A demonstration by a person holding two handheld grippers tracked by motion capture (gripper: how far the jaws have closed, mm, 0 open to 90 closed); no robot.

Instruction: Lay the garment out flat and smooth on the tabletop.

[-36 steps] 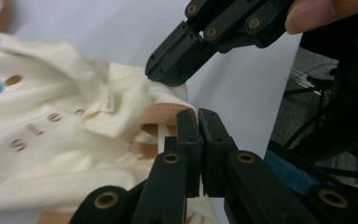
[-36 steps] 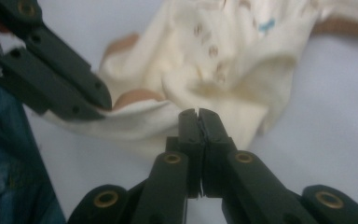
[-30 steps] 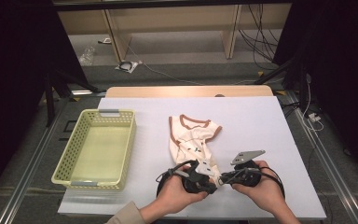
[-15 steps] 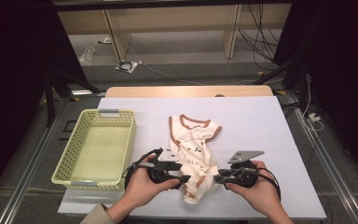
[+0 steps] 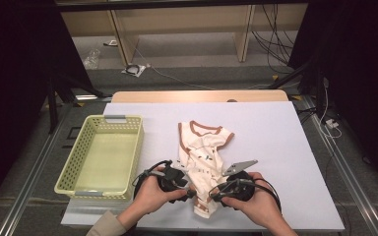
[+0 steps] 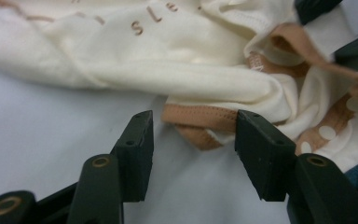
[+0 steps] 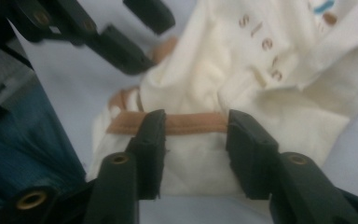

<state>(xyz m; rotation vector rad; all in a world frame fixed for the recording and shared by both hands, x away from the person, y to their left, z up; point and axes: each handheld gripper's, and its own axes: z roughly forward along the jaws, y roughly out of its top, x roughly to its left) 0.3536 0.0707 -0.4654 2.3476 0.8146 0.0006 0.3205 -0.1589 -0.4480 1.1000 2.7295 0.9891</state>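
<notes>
A cream baby garment [image 5: 203, 147] with brown trim lies lengthwise in the middle of the white table [image 5: 275, 137]. Both hands hold grippers at its near end. My left gripper [image 5: 192, 193] points in from the left. Its jaws have just been opening, and the brown hem [image 6: 200, 119] lies loose between the fingertips of the left gripper [image 6: 193, 140]. My right gripper [image 5: 215, 195] points in from the right. The jaws of the right gripper [image 7: 193, 140] have also been opening and straddle a brown-edged fold [image 7: 191, 122] without pinching it.
A pale yellow-green mesh basket [image 5: 138, 152] stands at the left of the table, close to my left hand. Wooden shelf legs and cables sit on the floor beyond the far edge. A blue sleeve [image 7: 23, 130] is near the garment's end.
The left hand has shifted left, away from the right hand. Both pairs of jaws have opened. The garment's near end now lies spread on the table between them.
</notes>
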